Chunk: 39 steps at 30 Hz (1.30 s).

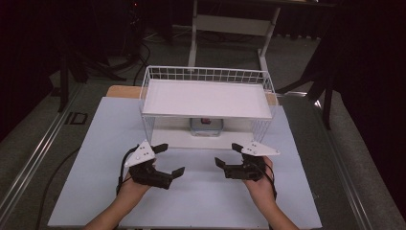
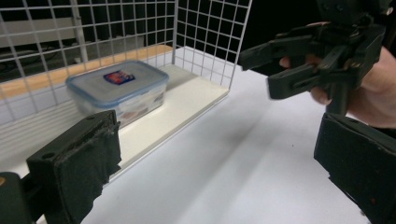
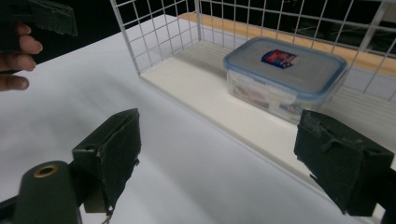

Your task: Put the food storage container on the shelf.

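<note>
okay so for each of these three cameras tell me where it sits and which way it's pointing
High view: above the person's side, looking forward and down at the wire rack; both hands, left tongs, right tongs.
Left gripper view: rides the left tongs, faces the food box; own open jaws.
Right gripper view: rides the right tongs, faces the box; own open jaws.
Shared: both gripper views show the box on the rack's lower shelf.

Your left gripper sits lower left of the high view, jaws spread wide; your right gripper mirrors it lower right, equally agape, both empty
</note>
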{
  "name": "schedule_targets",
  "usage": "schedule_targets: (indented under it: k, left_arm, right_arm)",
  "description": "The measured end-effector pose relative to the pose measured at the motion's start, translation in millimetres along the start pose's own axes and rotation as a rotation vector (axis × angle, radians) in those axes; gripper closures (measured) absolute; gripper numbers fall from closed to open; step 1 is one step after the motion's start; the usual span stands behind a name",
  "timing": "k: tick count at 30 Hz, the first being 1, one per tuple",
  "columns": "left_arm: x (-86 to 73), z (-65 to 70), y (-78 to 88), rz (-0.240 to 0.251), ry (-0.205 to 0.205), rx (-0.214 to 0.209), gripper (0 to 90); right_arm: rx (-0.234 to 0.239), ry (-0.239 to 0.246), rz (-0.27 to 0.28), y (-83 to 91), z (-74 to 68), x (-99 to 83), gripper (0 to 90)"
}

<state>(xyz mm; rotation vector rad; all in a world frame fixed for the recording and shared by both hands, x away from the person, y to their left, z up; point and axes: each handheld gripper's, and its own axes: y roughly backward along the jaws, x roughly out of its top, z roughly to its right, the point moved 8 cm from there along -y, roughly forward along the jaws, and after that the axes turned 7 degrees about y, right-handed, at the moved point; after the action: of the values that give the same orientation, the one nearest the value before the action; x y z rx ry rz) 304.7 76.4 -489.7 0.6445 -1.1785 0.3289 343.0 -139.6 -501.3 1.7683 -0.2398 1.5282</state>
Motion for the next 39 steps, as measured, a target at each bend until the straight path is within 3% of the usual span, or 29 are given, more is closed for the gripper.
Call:
schedule_targets:
  k: [11, 20, 31, 33, 36, 38, 39]
  left_arm:
    - [-19.6, -4.4, 19.8, -0.035, 0.006, 0.023, 1.5]
    - [-34.4, -4.9, 22.8, -0.057, 0.003, 0.031, 1.5]
    - [-49.2, -1.5, 14.2, -0.081, -0.012, 0.023, 1.5]
    - [-52.5, -1.7, 12.7, -0.083, -0.021, 0.031, 1.5]
    - [-52.4, -0.6, 11.3, -0.079, -0.012, 0.029, 1.5]
    - [-53.6, -0.6, 11.0, -0.082, -0.012, 0.027, 1.5]
    - [-55.5, -1.4, 10.2, -0.095, -0.006, 0.024, 1.5]
  right_arm:
    - [0.002, -0.024, 0.011, 28.7, 5.8, -16.2, 15.0]
    - [-0.017, -0.035, -0.02, 54.7, 15.8, -41.0, 17.8]
    - [-0.028, -0.009, -0.045, 65.5, 23.9, -65.1, 17.9]
    - [-0.034, 0.001, -0.075, 64.7, 26.2, -74.6, 17.9]
    - [-0.033, -0.005, -0.078, 64.7, 26.5, -77.0, 17.9]
    - [-0.039, 0.026, -0.092, 64.4, 28.5, -82.3, 17.8]
    - [-0.041, 0.019, -0.086, 64.7, 30.3, -82.3, 17.9]
